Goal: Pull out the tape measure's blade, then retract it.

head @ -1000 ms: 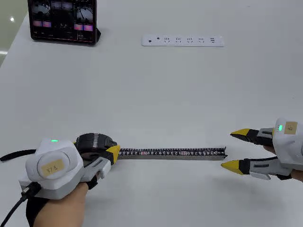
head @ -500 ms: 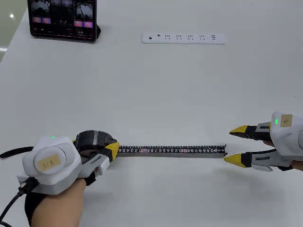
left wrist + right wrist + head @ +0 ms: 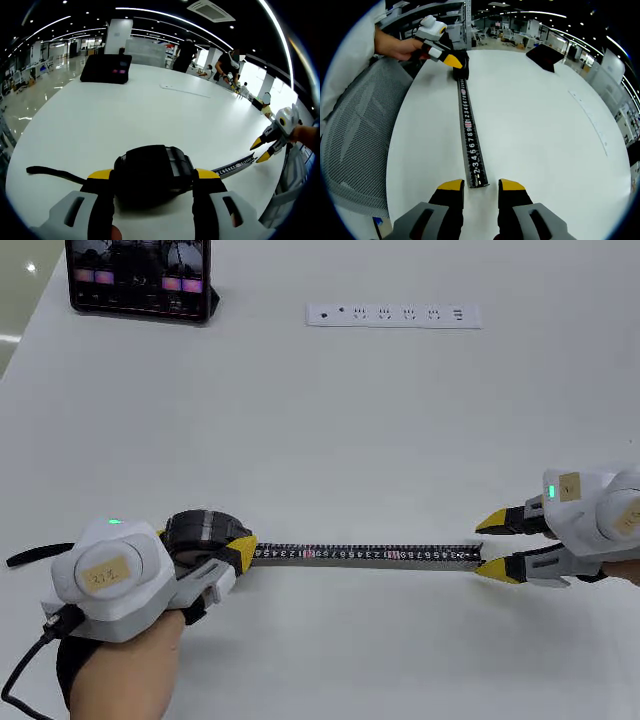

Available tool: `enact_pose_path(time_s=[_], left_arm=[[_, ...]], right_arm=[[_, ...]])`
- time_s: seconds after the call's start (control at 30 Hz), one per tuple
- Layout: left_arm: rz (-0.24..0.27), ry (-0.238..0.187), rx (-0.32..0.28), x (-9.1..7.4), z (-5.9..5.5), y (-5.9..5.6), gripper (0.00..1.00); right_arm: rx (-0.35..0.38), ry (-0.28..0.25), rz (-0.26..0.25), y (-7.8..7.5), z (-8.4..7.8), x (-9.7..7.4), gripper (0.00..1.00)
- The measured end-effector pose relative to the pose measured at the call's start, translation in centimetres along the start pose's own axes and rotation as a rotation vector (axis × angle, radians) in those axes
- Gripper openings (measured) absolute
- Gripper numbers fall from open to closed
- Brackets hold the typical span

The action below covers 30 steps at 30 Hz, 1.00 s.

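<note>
Clamping the tape measure point(image 3: 200, 532) case w/ jaws clenched, the left gripper point(image 3: 225, 558) sat low on the white table point(image 3: 330, 420). Blade point(image 3: 365, 554) lay pulled out flat across the table to the right gripper point(image 3: 485, 548), whose jaws stood apart, blade tip btwn them.

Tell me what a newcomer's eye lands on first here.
A dark tape blade lies pulled out flat across the white table, low in the head view. At its left end the left gripper clamps the black tape measure case. At its right end the right gripper is open, with the blade's tip at the mouth of its yellow-tipped jaws.
</note>
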<state>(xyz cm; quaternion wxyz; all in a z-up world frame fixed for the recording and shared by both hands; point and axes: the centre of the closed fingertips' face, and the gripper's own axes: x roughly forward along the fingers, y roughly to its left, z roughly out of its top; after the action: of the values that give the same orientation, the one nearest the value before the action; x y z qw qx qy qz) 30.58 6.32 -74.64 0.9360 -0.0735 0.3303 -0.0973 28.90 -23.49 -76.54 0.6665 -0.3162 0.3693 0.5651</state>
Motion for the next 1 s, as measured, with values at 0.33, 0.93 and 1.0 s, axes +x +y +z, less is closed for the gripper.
enact_pose_path(time_s=[0.33, 0.93, 1.0], left_arm=[[-0.002, 0.003, -0.004, 0.1, -0.06, 0.11, 0.59], [0.003, 0.001, -0.019, 0.04, -0.06, 0.05, 0.59], [0.003, 0.0, -0.024, 0.04, -0.04, 0.05, 0.59]], right_arm=[[-0.029, 0.036, 0.04, 0.41, -0.37, 0.82, 0.2], [-0.05, 0.046, 0.029, 0.09, -0.67, 1.1, 0.12], [-0.049, 0.047, 0.028, 0.13, -0.62, 1.07, 0.12]])
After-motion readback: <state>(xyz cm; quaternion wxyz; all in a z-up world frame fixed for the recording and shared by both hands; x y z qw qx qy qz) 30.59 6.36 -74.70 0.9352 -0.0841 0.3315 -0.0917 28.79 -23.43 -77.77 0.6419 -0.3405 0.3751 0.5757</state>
